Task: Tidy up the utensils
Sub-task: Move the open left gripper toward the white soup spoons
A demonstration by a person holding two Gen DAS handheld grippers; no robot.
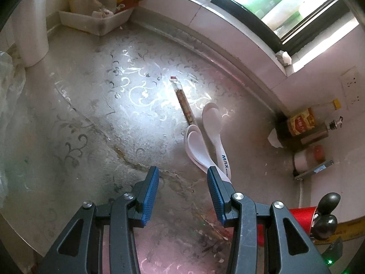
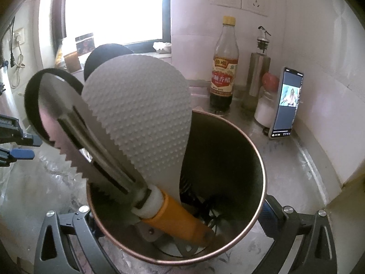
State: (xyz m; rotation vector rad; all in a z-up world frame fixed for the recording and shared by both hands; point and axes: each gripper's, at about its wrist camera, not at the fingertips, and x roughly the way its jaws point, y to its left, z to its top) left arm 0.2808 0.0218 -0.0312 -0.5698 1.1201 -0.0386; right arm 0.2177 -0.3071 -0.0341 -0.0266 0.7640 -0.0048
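White plastic spoons [image 1: 200, 141], lying nested on the patterned counter [image 1: 91, 114] beside a chopstick [image 1: 184, 105], are being judged light, stiff and slippery, best pinched at the handles, with the left gripper [image 1: 182, 196] hovering half-open and empty, while the right gripper [image 2: 178, 217] is being held wide apart around the utensil holder [image 2: 228, 159].

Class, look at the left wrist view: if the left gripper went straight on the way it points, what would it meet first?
Probably the bare countertop. The open left gripper aims just left of the white spoons; its right finger may clip their handles, though depth is unclear.
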